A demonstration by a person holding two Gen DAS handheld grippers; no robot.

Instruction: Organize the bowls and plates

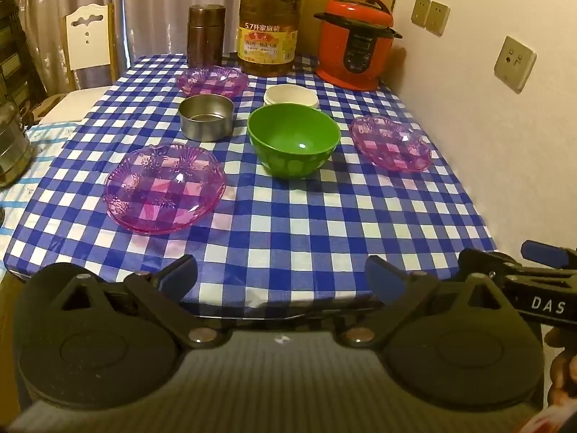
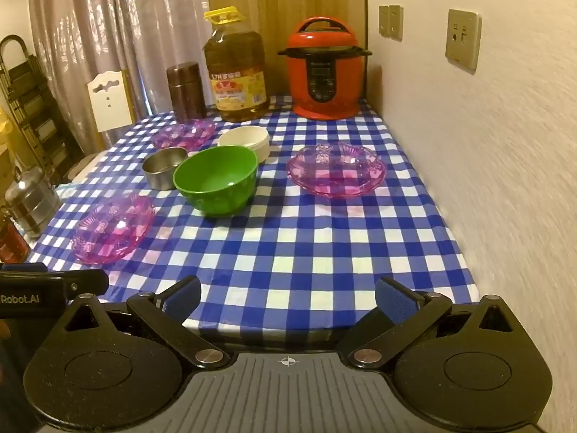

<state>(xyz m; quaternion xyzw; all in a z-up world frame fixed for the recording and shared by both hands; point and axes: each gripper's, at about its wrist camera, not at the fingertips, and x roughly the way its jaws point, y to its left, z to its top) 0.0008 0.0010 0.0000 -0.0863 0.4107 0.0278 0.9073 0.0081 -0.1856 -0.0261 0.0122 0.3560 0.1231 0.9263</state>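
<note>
- Nearest to us, our left gripper (image 1: 281, 278) and right gripper (image 2: 288, 297) hang over the near edge of the table (image 2: 324, 252), both with jaws spread wide and nothing between them.
- Toward the left edge lies a purple plate (image 1: 164, 187) (transparent, with a flower pattern).
- In the middle stands the green bowl (image 1: 294, 140), and just beside it on the left the steel bowl (image 1: 206, 117).
- Near the right edge, close to the wall, lies a second purple plate (image 2: 336, 175).
- Just behind the green bowl we see the white bowl (image 2: 245, 142).
- Further back, toward the left, rests a third purple plate (image 1: 212, 81).
- Along the far edge stand a brown canister (image 1: 205, 36), an oil bottle (image 1: 268, 32) and, in the far right corner, a red pressure cooker (image 2: 324, 72).
</note>
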